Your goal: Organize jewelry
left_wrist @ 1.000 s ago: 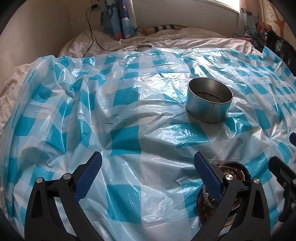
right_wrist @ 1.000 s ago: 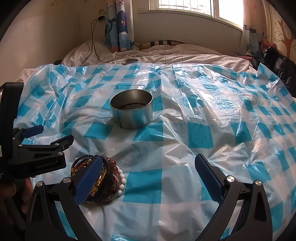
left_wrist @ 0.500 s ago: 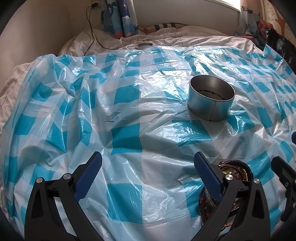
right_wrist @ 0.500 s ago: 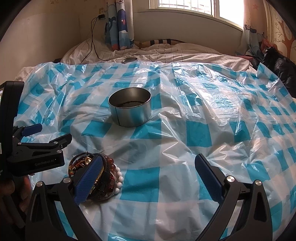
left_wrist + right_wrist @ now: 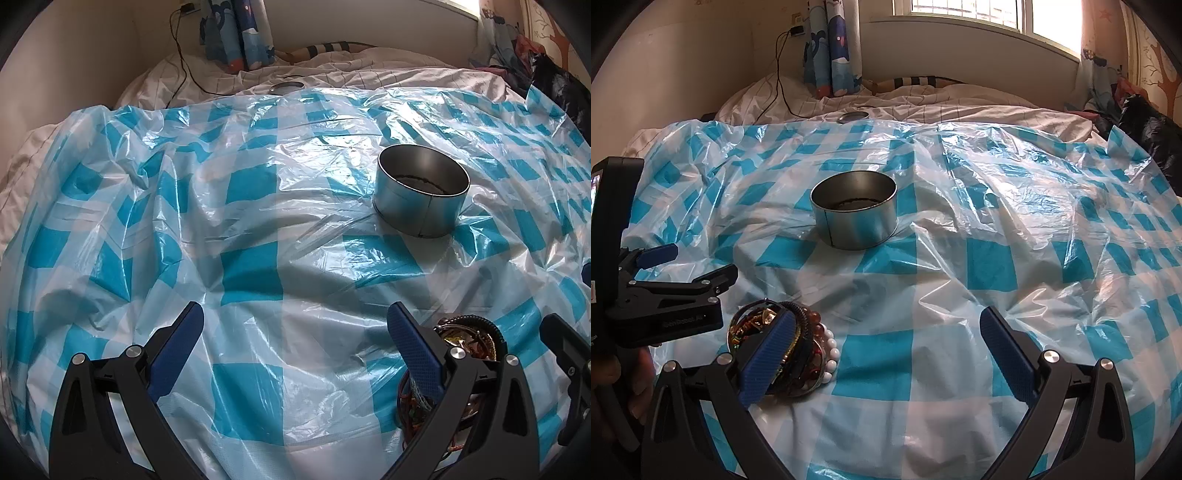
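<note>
A pile of bracelets [image 5: 809, 350], with amber, white and black beads, lies on the blue-checked plastic sheet [image 5: 960, 221]. It sits behind my right gripper's left finger; in the left wrist view the pile [image 5: 469, 332] lies behind the right finger. A round metal tin [image 5: 855, 216] stands open farther back, with something dark at its bottom; it also shows in the left wrist view [image 5: 421, 194]. My left gripper [image 5: 295, 347] is open and empty, low over the sheet. My right gripper [image 5: 886, 350] is open and empty. The left gripper [image 5: 672, 280] shows at the right view's left edge.
The sheet covers a bed with white bedding [image 5: 960, 107]. A flat round metal lid [image 5: 853, 116] lies on the bedding beyond the sheet. A black cable [image 5: 781, 85] runs down the wall at the back left. Dark clothing [image 5: 1145, 122] is heaped at the far right.
Both views have shifted slightly; the tin and bracelets sit a little lower in the frames. Both grippers stay open, and nothing was picked up.
</note>
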Action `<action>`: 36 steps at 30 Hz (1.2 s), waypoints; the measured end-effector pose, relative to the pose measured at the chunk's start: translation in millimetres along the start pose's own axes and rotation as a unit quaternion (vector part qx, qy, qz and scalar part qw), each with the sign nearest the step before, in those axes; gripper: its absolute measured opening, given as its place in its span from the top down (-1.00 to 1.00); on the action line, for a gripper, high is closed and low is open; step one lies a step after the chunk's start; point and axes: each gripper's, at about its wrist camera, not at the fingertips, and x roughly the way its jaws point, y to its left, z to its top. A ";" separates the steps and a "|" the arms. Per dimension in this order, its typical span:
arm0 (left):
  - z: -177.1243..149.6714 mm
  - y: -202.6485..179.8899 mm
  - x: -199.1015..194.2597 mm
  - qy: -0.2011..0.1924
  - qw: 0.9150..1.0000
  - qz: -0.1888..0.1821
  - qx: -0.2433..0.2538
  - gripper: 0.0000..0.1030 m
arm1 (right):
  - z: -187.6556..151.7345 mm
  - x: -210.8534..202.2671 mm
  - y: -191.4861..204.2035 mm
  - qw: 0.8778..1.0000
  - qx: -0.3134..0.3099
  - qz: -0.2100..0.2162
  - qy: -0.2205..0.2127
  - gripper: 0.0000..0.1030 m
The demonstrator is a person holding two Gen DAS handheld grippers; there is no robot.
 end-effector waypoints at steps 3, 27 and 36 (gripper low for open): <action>1.9 3.4 1.2 0.011 0.999 -0.031 0.001 -0.85 | -1.9 -0.6 0.3 1.000 -0.006 0.008 -0.010 -0.86; -7.7 -21.7 -6.1 0.028 0.971 -0.228 0.072 -0.84 | -9.1 1.7 0.2 0.997 -0.068 0.013 0.024 -0.86; -13.1 3.5 36.0 0.104 0.941 -0.315 -0.064 -0.26 | -11.5 4.6 -4.4 0.998 -0.056 0.017 0.034 -0.86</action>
